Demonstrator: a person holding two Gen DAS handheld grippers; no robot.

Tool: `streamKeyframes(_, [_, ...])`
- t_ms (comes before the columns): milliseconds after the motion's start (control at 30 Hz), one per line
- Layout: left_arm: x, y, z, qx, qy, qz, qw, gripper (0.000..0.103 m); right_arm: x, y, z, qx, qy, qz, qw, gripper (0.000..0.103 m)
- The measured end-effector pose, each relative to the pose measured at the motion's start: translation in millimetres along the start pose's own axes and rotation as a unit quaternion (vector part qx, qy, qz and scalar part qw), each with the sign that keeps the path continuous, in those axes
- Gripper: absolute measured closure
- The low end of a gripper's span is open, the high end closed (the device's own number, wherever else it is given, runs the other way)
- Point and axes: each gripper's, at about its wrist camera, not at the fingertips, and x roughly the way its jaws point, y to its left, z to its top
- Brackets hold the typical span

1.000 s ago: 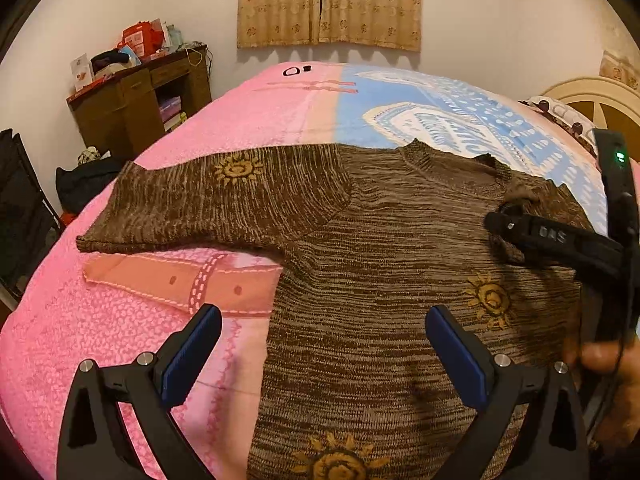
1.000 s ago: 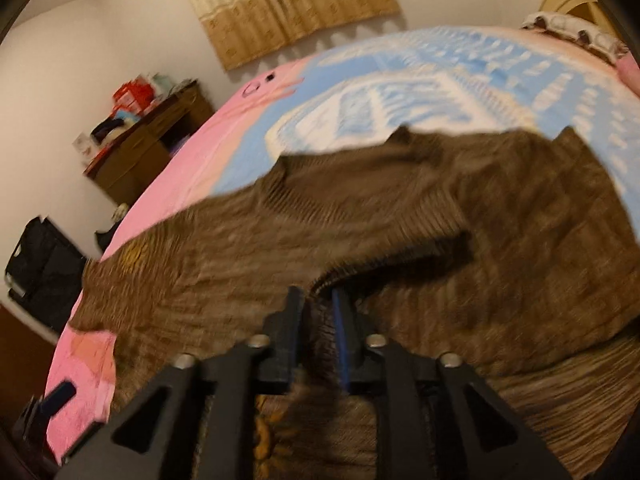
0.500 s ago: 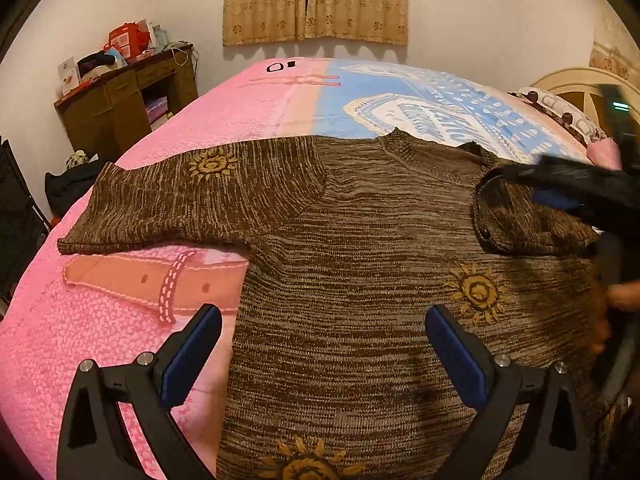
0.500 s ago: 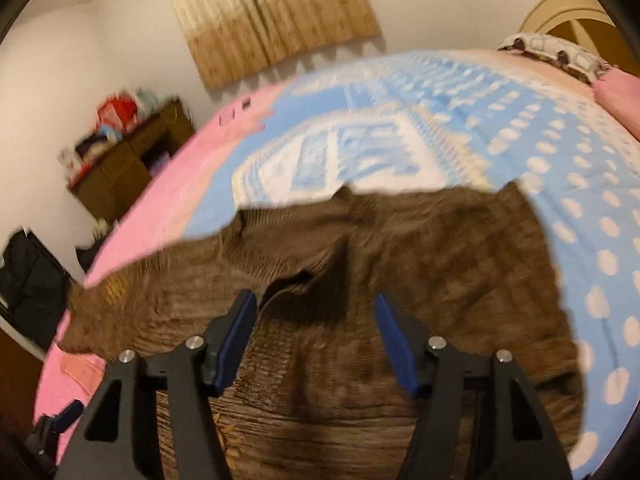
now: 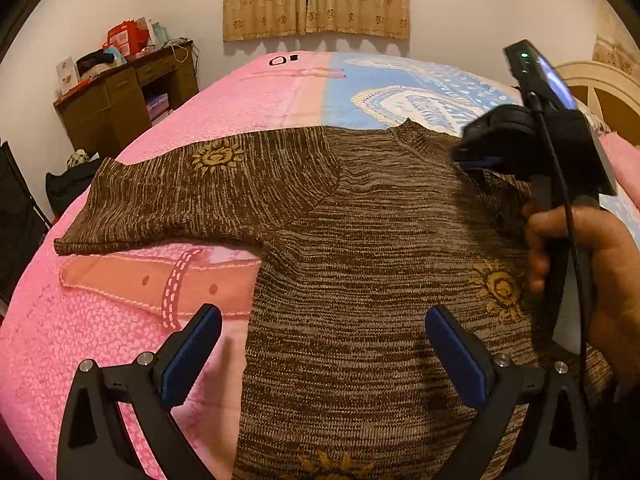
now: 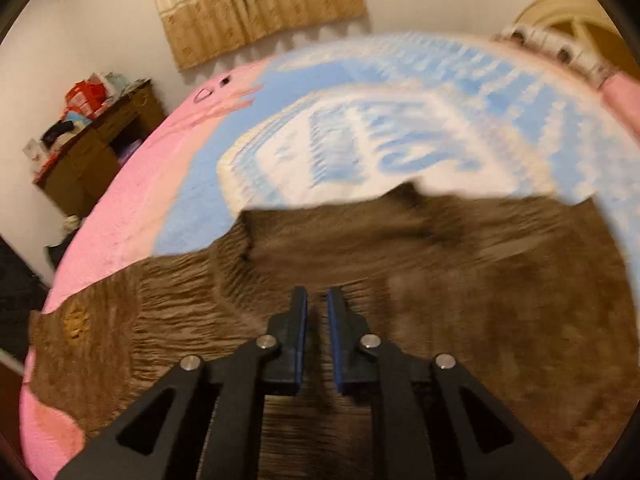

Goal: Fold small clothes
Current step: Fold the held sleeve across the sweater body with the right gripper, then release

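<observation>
Left wrist view: the brown sweater [image 5: 360,248] lies flat on the pink and blue bedspread [image 5: 120,320], one sleeve [image 5: 192,196] stretched toward the wooden desk [image 5: 124,96].
Left gripper [image 5: 322,354]: fingers spread wide, released, hovering over the sweater's lower body.
Only seen here: a hand [image 5: 592,264] holding the right gripper [image 5: 476,160] over the far shoulder.
Right wrist view: blurred; the right gripper's blue pads [image 6: 301,336] stand nearly together, a thin gap left.
Grasp: cannot tell whether cloth is pinched.
Only seen here: the folded-in sleeve edge [image 6: 236,264].
</observation>
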Motion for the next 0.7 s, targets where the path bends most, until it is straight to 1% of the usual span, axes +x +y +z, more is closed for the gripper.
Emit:
streamKeyframes(33, [-1, -1, 0, 0.003, -0.001, 0.000, 1.0000, 0.001, 3, -1, 0, 0.000, 0.014, 0.024, 1.000, 0.085])
streamKeyframes(67, [-1, -1, 0, 0.006, -0.006, 0.000, 1.0000, 0.001, 1, -3, -1, 0.000, 0.018, 0.041, 0.999, 0.079])
streamKeyframes(100, [-1, -3, 1, 0.008, -0.007, 0.002, 0.9999, 0.001, -8, -7, 0, 0.002, 0.007, 0.047, 0.999, 0.074])
streamKeyframes(167, [-1, -5, 2, 0.013, -0.007, 0.002, 0.9999, 0.001, -31, -21, 1, 0.011, -0.029, 0.052, 0.998, 0.045])
streamKeyframes(200, [-1, -6, 2, 0.015, -0.009, 0.000, 0.9999, 0.001, -47, -31, 1, 0.016, -0.054, 0.045, 0.997, 0.041])
streamKeyframes(233, [-2, -7, 2, 0.016, -0.010, 0.000, 0.9998, 0.001, -64, -45, 2, 0.018, -0.083, 0.032, 0.996, 0.040])
streamKeyframes(267, [-4, -8, 3, 0.017, -0.013, 0.000, 0.9998, 0.001, -77, -57, 4, 0.015, -0.099, 0.015, 0.995, 0.041])
streamKeyframes(300, [-5, -9, 3, 0.017, -0.014, 0.000, 0.9998, 0.001, -89, -72, 4, 0.012, -0.108, -0.013, 0.994, 0.042])
streamKeyframes(333, [-6, -9, 4, 0.017, -0.015, -0.001, 0.9997, 0.001, -99, -90, 3, 0.015, -0.106, -0.046, 0.993, 0.052])
streamKeyframes(367, [-7, -10, 4, 0.016, -0.016, -0.002, 0.9997, 0.001, -104, -104, 1, 0.021, -0.097, -0.063, 0.993, 0.071])
streamKeyframes(400, [-9, -11, 5, 0.015, -0.017, -0.003, 0.9997, 0.001, -109, -122, -5, 0.032, -0.082, -0.072, 0.994, 0.079])
streamKeyframes(433, [-9, -12, 5, 0.013, -0.017, -0.004, 0.9998, 0.001, -112, -145, -17, 0.048, -0.057, -0.071, 0.995, 0.084])
streamKeyframes(467, [-10, -14, 5, 0.011, -0.016, -0.007, 0.9998, 0.001, -113, -154, -26, 0.053, -0.044, -0.074, 0.995, 0.084])
streamKeyframes(500, [-11, -15, 5, 0.010, -0.014, -0.009, 0.9998, 0.001, -110, -171, -42, 0.054, -0.020, -0.092, 0.994, 0.085])
streamKeyframes(533, [-11, -16, 5, 0.010, -0.012, -0.011, 0.9998, 0.001, -109, -180, -54, 0.054, -0.009, -0.101, 0.993, 0.091])
streamKeyframes(567, [-13, -18, 5, 0.011, -0.009, -0.012, 0.9998, 0.001, -115, -188, -63, 0.055, -0.032, -0.079, 0.995, 0.092])
streamKeyframes(600, [-15, -19, 5, 0.012, -0.010, -0.012, 0.9998, 0.001, -124, -192, -70, 0.058, -0.045, -0.079, 0.994, 0.092])
streamKeyframes(667, [-20, -20, 5, 0.016, -0.015, -0.008, 0.9997, 0.001, -133, -193, -75, 0.063, -0.044, -0.086, 0.993, 0.092])
streamKeyframes(700, [-22, -21, 6, 0.019, -0.019, -0.006, 0.9996, 0.001, -136, -189, -73, 0.065, -0.040, -0.097, 0.992, 0.091])
